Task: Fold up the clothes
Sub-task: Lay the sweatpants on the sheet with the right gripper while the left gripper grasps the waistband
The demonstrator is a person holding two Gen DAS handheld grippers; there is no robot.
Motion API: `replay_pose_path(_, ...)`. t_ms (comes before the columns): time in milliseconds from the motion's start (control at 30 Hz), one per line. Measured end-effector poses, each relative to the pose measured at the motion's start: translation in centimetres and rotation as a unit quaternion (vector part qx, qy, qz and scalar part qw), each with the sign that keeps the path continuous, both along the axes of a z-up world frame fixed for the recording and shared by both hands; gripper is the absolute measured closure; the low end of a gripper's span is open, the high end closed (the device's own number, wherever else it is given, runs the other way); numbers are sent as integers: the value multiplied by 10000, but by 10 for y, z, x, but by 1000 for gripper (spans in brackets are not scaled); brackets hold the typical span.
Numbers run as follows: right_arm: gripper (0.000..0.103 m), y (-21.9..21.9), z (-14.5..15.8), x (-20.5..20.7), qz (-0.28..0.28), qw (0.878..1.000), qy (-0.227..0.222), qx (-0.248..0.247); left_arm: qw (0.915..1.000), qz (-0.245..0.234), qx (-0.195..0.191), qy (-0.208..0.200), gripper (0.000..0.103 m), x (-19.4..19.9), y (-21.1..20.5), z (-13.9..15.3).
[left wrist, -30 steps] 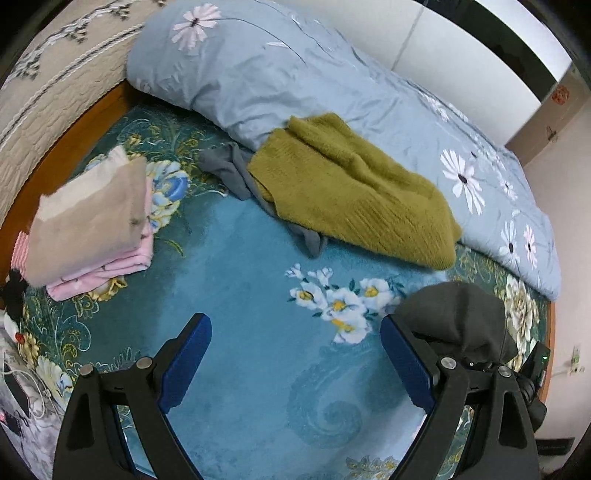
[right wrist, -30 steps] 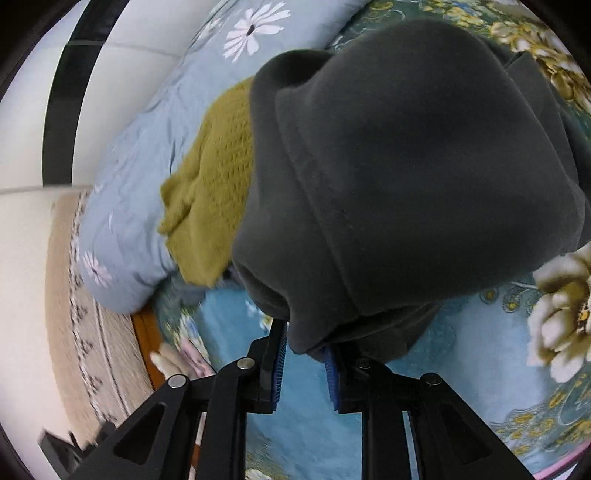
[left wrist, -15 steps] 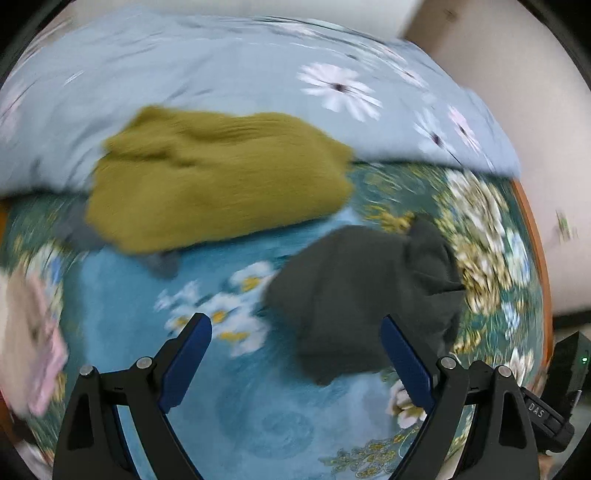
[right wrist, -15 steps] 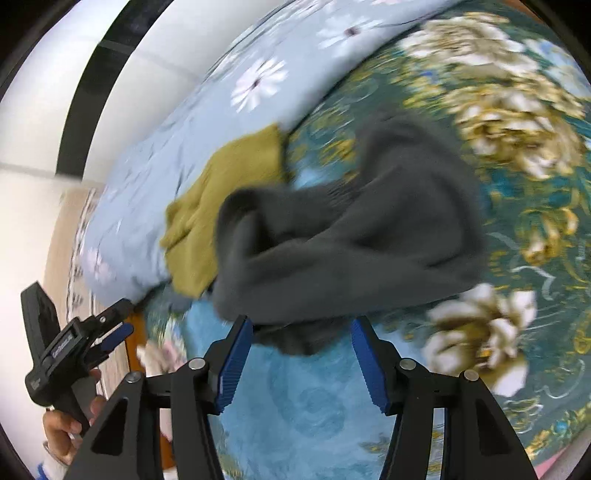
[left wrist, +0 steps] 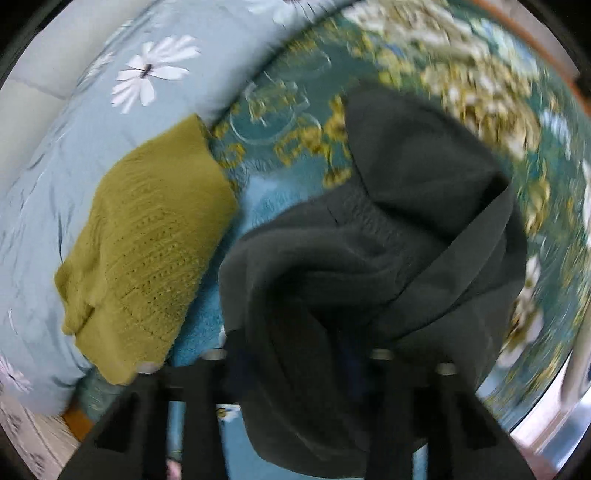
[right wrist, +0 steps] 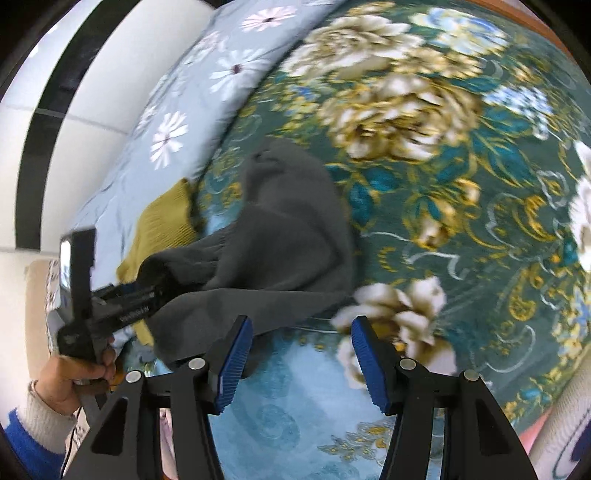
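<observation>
A dark grey fleece garment (left wrist: pixel 388 240) lies crumpled on the teal floral bedspread (right wrist: pixel 443 184). In the left wrist view it hangs over my left gripper (left wrist: pixel 295 354) and hides the pads. The right wrist view shows that left gripper (right wrist: pixel 162 286) with its jaws closing on a ribbed edge of the grey garment (right wrist: pixel 288 229), lifting it. My right gripper (right wrist: pixel 301 347) is open, its blue pads bare, just in front of the garment's near edge. An olive knit sweater (left wrist: pixel 147 251) lies beside it.
A pale blue quilt with white daisies (left wrist: pixel 74 129) runs along the wall behind the sweater. A person's hand (right wrist: pixel 74 373) in a white and blue sleeve holds the left gripper. The bed's wooden edge (left wrist: pixel 517 33) shows at the far right.
My right gripper let go of the grey garment, opened and pulled back. The left gripper swung across from the folded pile side to the garment and closed on its edge.
</observation>
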State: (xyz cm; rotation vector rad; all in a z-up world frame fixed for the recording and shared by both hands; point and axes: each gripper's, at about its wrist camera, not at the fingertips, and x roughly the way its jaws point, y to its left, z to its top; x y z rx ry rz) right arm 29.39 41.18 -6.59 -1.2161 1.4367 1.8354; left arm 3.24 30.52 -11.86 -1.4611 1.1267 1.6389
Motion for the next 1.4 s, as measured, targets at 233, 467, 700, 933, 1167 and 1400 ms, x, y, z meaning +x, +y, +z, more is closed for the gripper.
replay_pose_path(233, 43, 15, 0, 8, -103, 9999, -34, -25, 9835, 1177, 1292, -469, 95, -36, -51, 42)
replay_pose_path(467, 43, 3, 10, -9, 240, 9996, 130, -30, 9095, 2708, 3019, -914, 96, -54, -177, 82)
replay_pose_path(700, 43, -17, -1, -27, 513, 9984, -39, -228, 7548, 5796, 2691, -1483, 96, -48, -335, -3)
replay_pose_path(933, 43, -30, -13, -51, 776, 9964, -150, -319, 6915, 6594, 2398, -1717, 94, -15, -379, -34)
replay_pose_path(1167, 43, -31, -30, -70, 804, 9950, -315, -500, 6649, 6582, 2989, -1882, 86, -2, -379, 9)
replay_pose_path(1400, 43, -33, -46, -86, 845, 9938, -398, -608, 7202, 5805, 3140, -2138, 52, -58, -296, 25)
